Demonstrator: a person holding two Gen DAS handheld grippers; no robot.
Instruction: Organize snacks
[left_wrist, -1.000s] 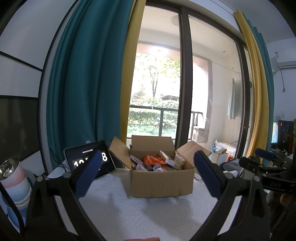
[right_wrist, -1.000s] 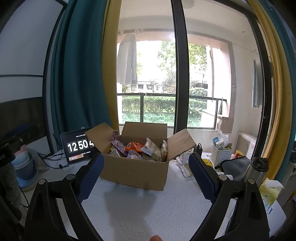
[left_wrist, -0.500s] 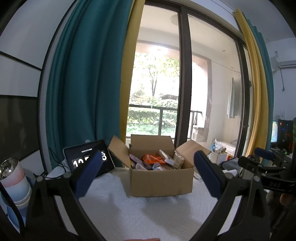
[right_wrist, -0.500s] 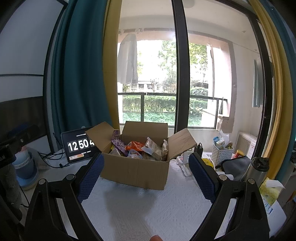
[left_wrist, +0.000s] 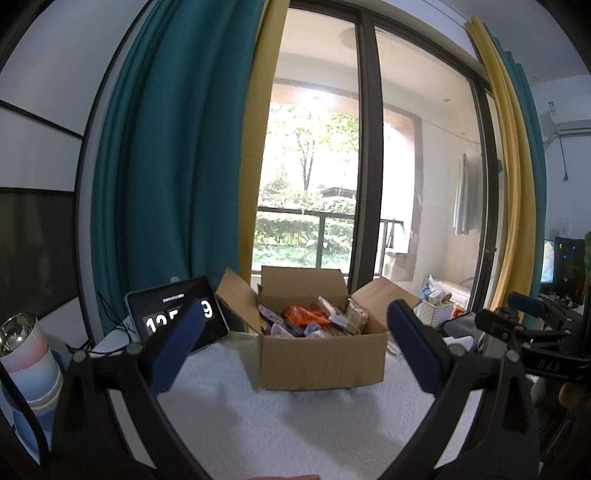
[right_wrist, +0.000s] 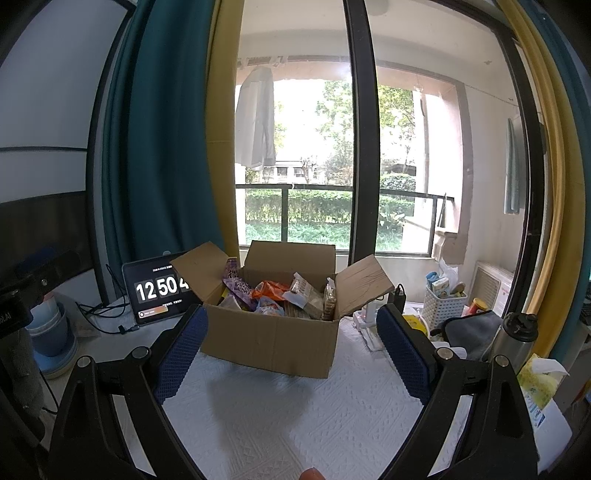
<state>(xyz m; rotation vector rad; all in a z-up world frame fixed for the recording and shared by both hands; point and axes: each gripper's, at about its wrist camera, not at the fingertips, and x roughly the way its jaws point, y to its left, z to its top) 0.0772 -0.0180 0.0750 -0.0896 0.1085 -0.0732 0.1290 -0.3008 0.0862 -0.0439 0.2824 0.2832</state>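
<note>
Your left gripper (left_wrist: 295, 347) is spread wide and holds nothing, its blue pads (left_wrist: 176, 350) framing the cardboard box (left_wrist: 321, 360) that sits on the white textured cloth (left_wrist: 295, 424) at about 12 o'clock from you. Your right gripper (right_wrist: 291, 354) is just as wide and just as empty, with the cardboard box (right_wrist: 271, 343) ahead of it between 11 and 12 o'clock. The snacks (right_wrist: 273, 295) lie heaped inside the box, flaps open: from the right wrist you can pick out a purple packet (right_wrist: 238, 284) at the box's 10 o'clock corner, an orange packet (right_wrist: 269, 290) near the middle and pale wrapped bars toward 2 o'clock. From the left wrist the same snacks (left_wrist: 310, 321) sit lower behind the front wall, so mostly the orange one shows. Only the left view shows your right gripper from outside, at 3 o'clock, and a metal cup (left_wrist: 16, 332) on stacked bowls at 9 o'clock. Only the right view shows the white basket (right_wrist: 443, 302), the steel flask (right_wrist: 513, 339) and the yellow tissue pack (right_wrist: 539, 380) around 3 to 4 o'clock. The tablet clock (right_wrist: 159, 291) reads 12 50 there, its last digits cut by a box flap; in the left view your pad covers its middle digits. The print on the packets is too small to read.
</note>
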